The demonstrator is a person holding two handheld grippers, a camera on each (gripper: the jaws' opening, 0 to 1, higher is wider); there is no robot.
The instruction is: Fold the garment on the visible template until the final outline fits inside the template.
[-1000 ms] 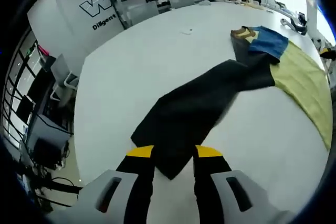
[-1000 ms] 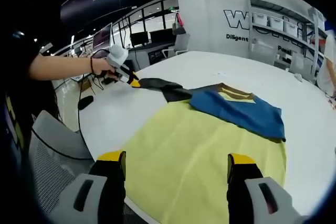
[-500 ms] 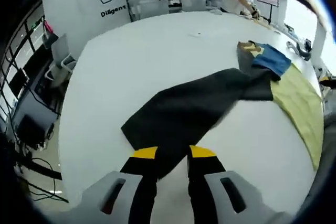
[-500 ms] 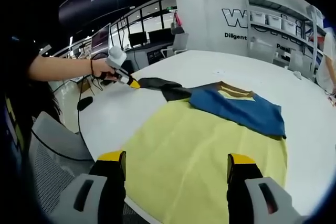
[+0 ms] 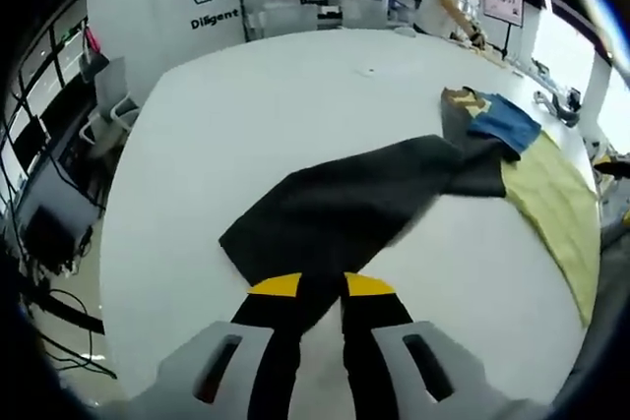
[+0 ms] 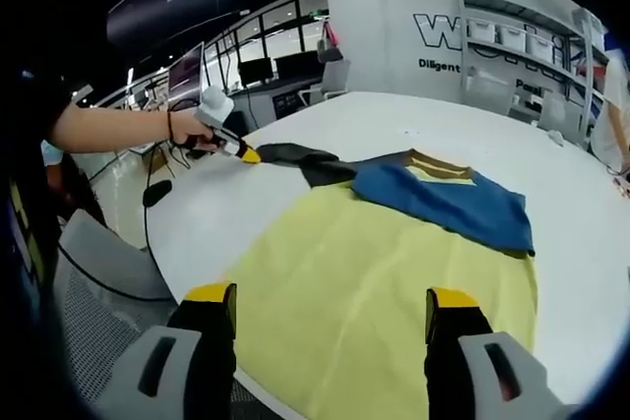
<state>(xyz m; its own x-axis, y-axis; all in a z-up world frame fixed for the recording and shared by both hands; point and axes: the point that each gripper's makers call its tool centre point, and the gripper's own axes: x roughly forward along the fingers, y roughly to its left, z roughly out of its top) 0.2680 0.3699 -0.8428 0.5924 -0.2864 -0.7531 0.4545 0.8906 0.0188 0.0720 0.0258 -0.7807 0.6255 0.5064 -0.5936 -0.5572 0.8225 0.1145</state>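
A: Garment [image 5: 345,209] position on the white table [image 5: 256,105] is requested.

B: It is laid out long, its dark sleeve stretched from the blue body [image 5: 504,117] toward the left gripper [image 5: 313,285]. The long axis runs from the sleeve cuff at that gripper to the blue body, which rests on the yellow template [image 5: 556,194]. In the right gripper view, the garment [image 6: 433,199] is seen lying across the far edge of the template [image 6: 374,292], the sleeve pointing away from the template toward the other gripper [image 6: 231,145].

A: And the grippers?

B: The left gripper's jaws are drawn close together on the sleeve cuff, so the cloth is pinched. The right gripper [image 6: 330,312] is held with its jaws spread wide over the near part of the template, nothing between them.

A: What differs from the earlier frames?

B: The sleeve cuff has been kept in the left gripper throughout. The left gripper view has shifted with the hand, and the sleeve appears drawn out slightly flatter beside the template. The right gripper view is almost unchanged; the jaws have been kept spread over the template.
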